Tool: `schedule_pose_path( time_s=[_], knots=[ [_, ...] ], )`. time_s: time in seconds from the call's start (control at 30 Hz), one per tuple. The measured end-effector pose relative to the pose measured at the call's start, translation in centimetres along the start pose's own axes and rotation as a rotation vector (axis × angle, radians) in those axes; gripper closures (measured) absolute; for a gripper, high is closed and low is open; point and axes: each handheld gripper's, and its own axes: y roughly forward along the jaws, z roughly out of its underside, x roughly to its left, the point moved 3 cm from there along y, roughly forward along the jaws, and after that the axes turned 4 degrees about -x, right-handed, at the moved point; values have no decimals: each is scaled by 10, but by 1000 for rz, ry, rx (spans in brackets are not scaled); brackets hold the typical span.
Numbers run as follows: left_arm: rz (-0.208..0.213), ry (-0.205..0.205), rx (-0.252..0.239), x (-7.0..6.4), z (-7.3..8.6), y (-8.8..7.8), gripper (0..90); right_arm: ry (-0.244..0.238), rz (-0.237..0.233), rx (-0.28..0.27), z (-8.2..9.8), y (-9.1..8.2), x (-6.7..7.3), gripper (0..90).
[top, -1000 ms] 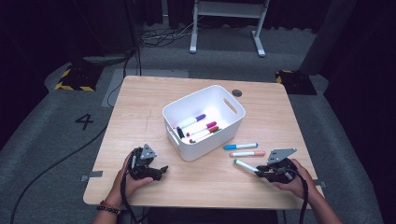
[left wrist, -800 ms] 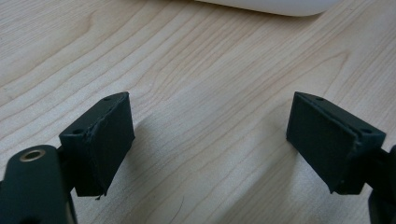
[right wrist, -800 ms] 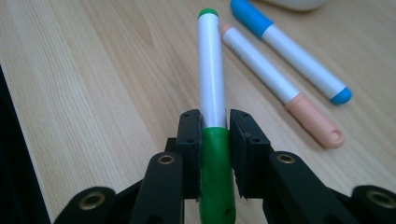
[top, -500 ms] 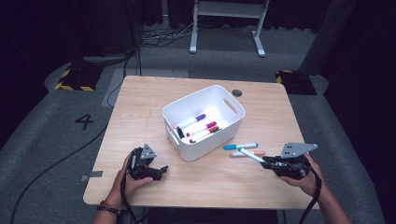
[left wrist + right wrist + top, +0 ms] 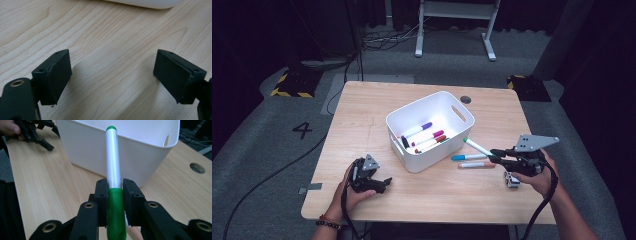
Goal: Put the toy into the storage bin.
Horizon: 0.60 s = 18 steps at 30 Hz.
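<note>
My right gripper [image 5: 498,156] [image 5: 115,187] is shut on a white marker with a green cap [image 5: 477,147] [image 5: 113,157]. It holds the marker off the table, pointing at the right side of the white bin [image 5: 427,161] [image 5: 87,147]. Several markers lie in the bin, among them a purple one [image 5: 418,130] and a magenta one [image 5: 432,137]. A blue-capped marker [image 5: 468,157] and an orange one [image 5: 476,165] lie on the table between the bin and the right gripper. My left gripper [image 5: 383,183] [image 5: 112,75] rests open on the wood at the front left, nothing between its jaws.
The wooden table [image 5: 362,115] has a round cable hole [image 5: 466,99] [image 5: 197,168] behind the bin. A small pale object [image 5: 512,181] sits by the right hand. In the right gripper view the left gripper [image 5: 35,132] lies far off, left of the bin.
The right gripper has risen from the table with the green-capped marker in its jaws and now hangs higher beside the bin. The left hand has stayed put.
</note>
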Motion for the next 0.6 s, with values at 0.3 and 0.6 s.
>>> schedule_pose_path(
  time_s=[0.3, 0.6],
  knots=[
    [0, 0, 0, 0, 0, 0, 150, -13, -11, -26, -35, 17, -4, 751],
    [-1, 2, 0, 0, 0, 0, 151, -16, -20, -15, -72, 50, -4, 750]
  ],
)
